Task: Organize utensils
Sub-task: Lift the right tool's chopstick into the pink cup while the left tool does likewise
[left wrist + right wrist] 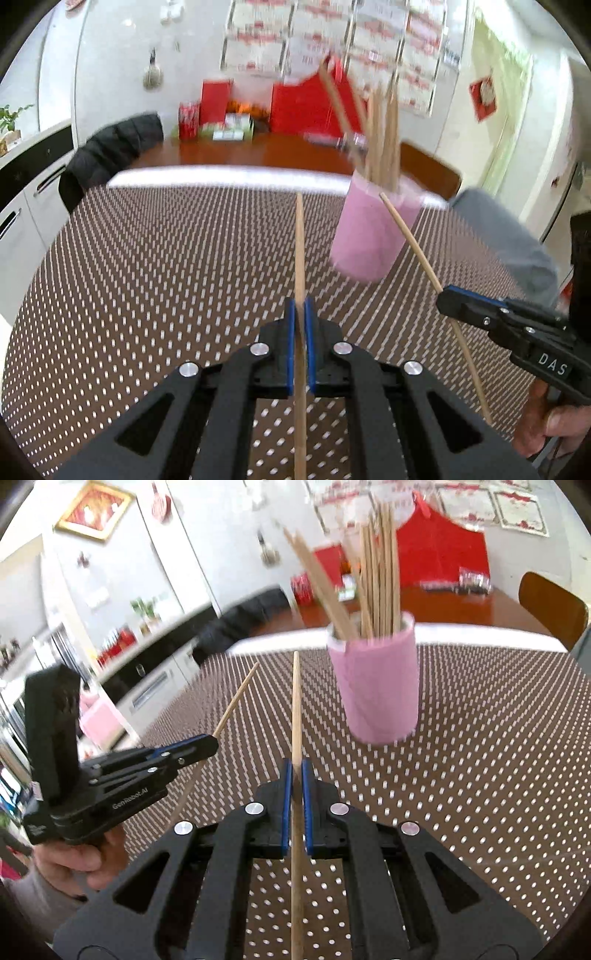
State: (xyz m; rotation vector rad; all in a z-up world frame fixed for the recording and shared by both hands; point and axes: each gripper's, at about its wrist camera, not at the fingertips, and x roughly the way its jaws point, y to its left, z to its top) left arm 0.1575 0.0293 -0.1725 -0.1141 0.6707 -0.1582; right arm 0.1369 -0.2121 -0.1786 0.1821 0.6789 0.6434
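A pink cup (371, 232) holding several wooden chopsticks (384, 140) stands on the dotted brown tablecloth, ahead and to the right in the left wrist view, and ahead right in the right wrist view (376, 686). My left gripper (300, 306) is shut on one wooden chopstick (300, 243) that points forward above the cloth. My right gripper (294, 768) is shut on another chopstick (295, 709), also pointing forward. Each gripper shows in the other's view, the right gripper (443, 295) and the left gripper (212, 744), both short of the cup.
The dotted tablecloth (166, 258) covers the table. Beyond it lies a brown table (258, 151) with red boxes and a can, a black jacket on a chair (110, 147), and a wooden chair (550, 609) at the right.
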